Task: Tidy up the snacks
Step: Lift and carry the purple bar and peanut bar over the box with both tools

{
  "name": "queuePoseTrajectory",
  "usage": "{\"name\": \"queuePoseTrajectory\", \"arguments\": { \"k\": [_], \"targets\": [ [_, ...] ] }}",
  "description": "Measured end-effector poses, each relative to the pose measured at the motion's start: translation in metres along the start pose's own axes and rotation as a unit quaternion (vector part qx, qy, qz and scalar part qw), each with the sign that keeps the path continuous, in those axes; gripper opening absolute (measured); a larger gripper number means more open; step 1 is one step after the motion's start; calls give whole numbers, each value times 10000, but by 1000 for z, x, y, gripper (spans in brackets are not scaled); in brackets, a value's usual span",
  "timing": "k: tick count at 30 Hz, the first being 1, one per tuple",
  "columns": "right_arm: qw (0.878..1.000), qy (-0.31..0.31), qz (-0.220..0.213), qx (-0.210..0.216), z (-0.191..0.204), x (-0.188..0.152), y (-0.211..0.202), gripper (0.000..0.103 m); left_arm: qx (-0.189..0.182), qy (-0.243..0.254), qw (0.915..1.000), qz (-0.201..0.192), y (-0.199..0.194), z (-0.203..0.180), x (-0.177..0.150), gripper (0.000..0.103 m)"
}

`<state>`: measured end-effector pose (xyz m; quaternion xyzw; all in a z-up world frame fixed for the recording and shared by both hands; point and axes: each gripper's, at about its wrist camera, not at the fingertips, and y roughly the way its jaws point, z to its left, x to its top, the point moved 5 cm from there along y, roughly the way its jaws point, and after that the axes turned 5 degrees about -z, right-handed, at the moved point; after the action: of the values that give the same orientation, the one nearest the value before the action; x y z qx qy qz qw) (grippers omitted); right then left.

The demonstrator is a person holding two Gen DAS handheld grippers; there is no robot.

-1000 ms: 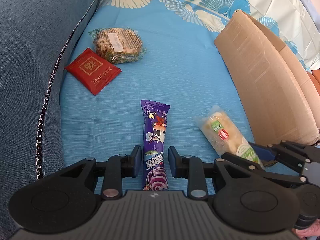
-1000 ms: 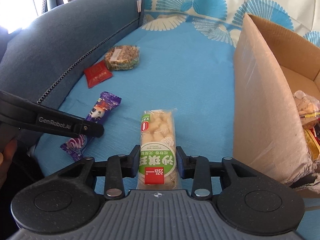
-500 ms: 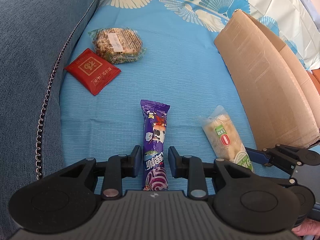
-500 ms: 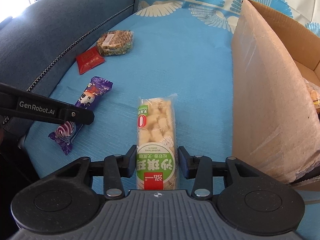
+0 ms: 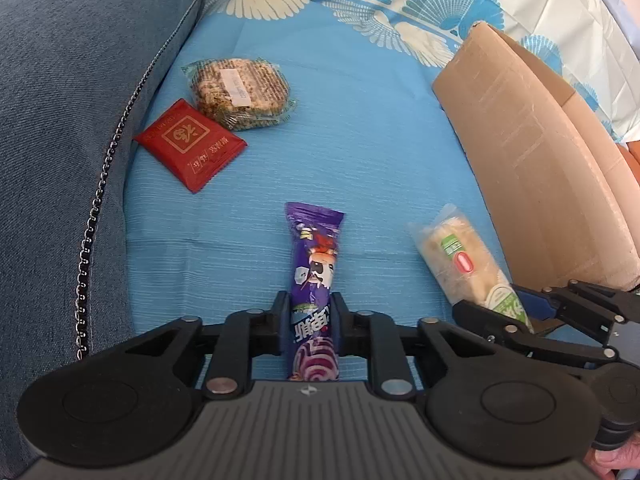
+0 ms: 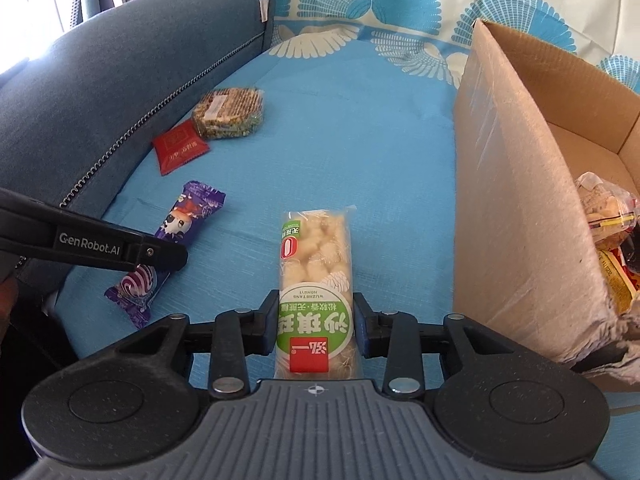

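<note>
A blue textured bedspread (image 5: 360, 152) with a white fan-pattern border covers the bed, against a blue fabric headboard (image 5: 72, 92). A cardboard box (image 6: 516, 208) holding snacks stands to the right. The left gripper (image 5: 310, 328) is closing on the purple candy bar (image 5: 314, 276), its fingers now pressed to the wrapper, where a second ago they stood clear. The right gripper (image 6: 315, 330) is closing on the green-labelled sachima pack (image 6: 316, 264), pads touching its sides. A red packet (image 5: 190, 144) and a grain-bar pack (image 5: 240, 94) lie untouched.

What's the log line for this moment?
left gripper: closing around purple bar | right gripper: closing around white snack pack
</note>
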<state>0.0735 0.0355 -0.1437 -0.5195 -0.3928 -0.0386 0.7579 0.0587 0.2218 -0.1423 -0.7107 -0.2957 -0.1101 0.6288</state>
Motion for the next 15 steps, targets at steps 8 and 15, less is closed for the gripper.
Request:
{"name": "queuePoseTrajectory", "arguments": {
  "k": [8,15],
  "targets": [
    [9995,10,-315,-36,-1,8,-8,38,-63,-88,9998,-149,-6,1,1,18],
    [9979,-128,-627,-57,1,16,-19,38,-124,-167,9987,-466,-17,2,3,17]
  ]
}}
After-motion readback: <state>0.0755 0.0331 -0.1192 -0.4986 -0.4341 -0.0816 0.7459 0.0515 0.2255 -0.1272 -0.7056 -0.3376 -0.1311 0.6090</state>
